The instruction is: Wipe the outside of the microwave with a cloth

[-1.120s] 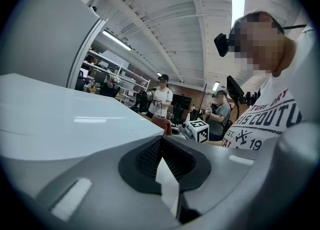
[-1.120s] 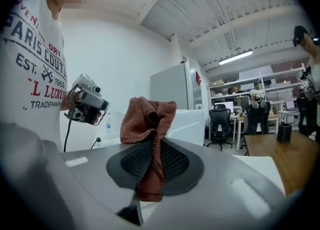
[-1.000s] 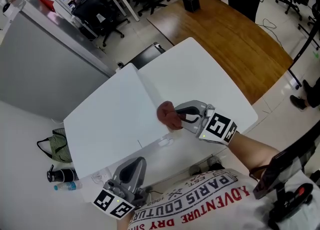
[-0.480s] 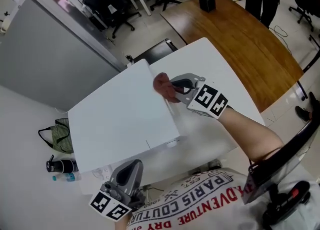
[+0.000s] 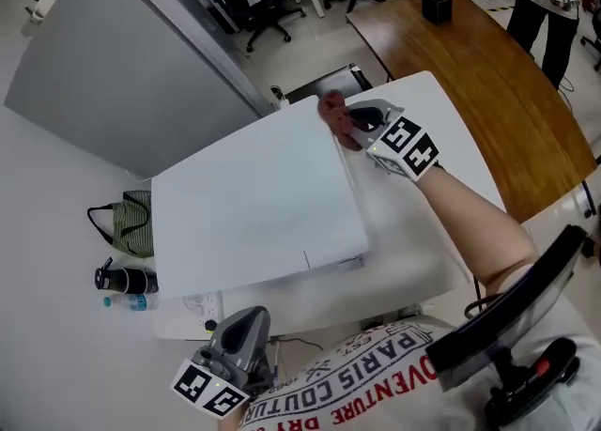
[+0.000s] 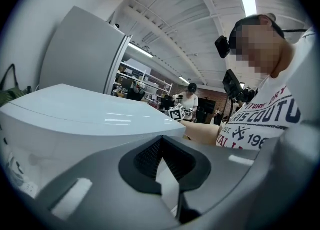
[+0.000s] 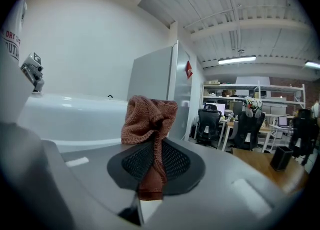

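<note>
– Jaws on the right gripper [image 5: 360, 122]: what are they doing?

– Clamped on a fold of the rust-red knitted cloth [image 5: 331, 106]. Most of it stands out past the tips as a loose wad. The left gripper [image 5: 247, 328] hangs low by the person's shirt, jaws together with nothing between them.

– And where is the cloth against the microwave [image 5: 254, 204]?

– At the far right corner of its white top, seemingly touching the edge. The microwave sits on the white worktop [image 5: 413, 232].

– How would you expect the cloth to handle?

– Soft, light and floppy, I'd say. A knit like that bunches and gives under pressure, so the wad should mould to the corner. The grip near its middle looks sensible: enough sticks out to do the rubbing without the hard jaws scraping the shell.

– The microwave itself?

– Stiff, smooth, a bit glossy, so the cloth should slide easily. It's probably heavy enough not to shift under a light wipe.
</note>
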